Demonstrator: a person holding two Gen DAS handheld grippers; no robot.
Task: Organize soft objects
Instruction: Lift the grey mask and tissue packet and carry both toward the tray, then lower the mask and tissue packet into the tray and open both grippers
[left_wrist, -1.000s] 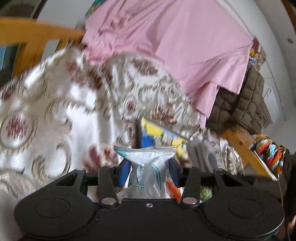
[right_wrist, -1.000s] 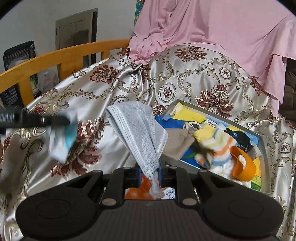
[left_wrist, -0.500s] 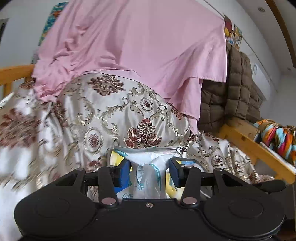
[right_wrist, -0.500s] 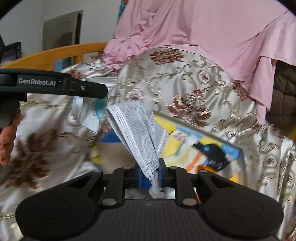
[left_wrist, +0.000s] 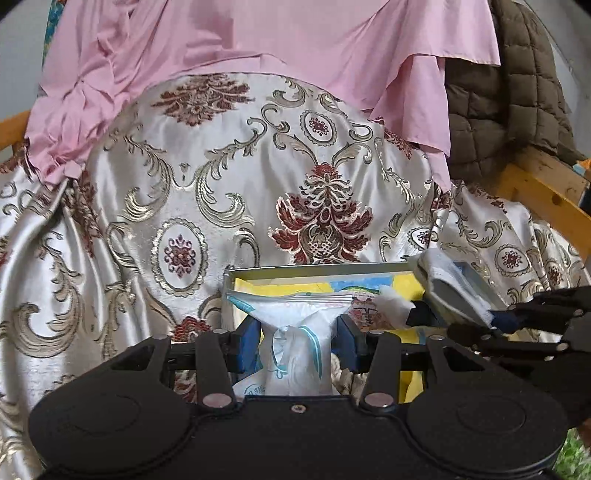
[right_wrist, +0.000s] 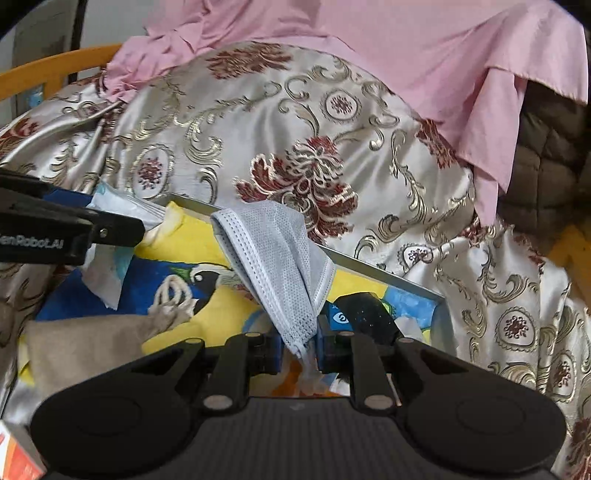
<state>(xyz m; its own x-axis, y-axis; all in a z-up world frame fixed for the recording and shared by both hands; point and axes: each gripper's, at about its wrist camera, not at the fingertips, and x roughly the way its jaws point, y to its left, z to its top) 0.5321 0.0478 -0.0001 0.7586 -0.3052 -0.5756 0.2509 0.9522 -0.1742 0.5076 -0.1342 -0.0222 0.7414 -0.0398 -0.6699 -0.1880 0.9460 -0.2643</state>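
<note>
A white plastic packet (left_wrist: 295, 328) with teal print is pinched in my left gripper (left_wrist: 297, 341), which is shut on it just above the near edge of a metal tray (left_wrist: 317, 270) lined with a parrot picture. Beside it, my right gripper (right_wrist: 298, 349) is shut on a grey face mask (right_wrist: 273, 266) that stands up over the tray's rim (right_wrist: 388, 275). The right wrist view shows the left gripper (right_wrist: 114, 221) at the left with the packet (right_wrist: 107, 277) hanging over the tray. The left wrist view shows the right gripper (left_wrist: 495, 317) at the right.
In the tray lie a beige drawstring pouch (right_wrist: 92, 339) and a black item (right_wrist: 365, 314). The tray rests on a satin floral cloth (left_wrist: 221, 177), with a pink sheet (left_wrist: 277, 33) and a brown quilted jacket (left_wrist: 509, 92) behind. A wooden frame (left_wrist: 546, 195) runs at the right.
Both grippers have moved in over the tray, which now fills the lower view. The left still holds the packet and the right still holds the mask.
</note>
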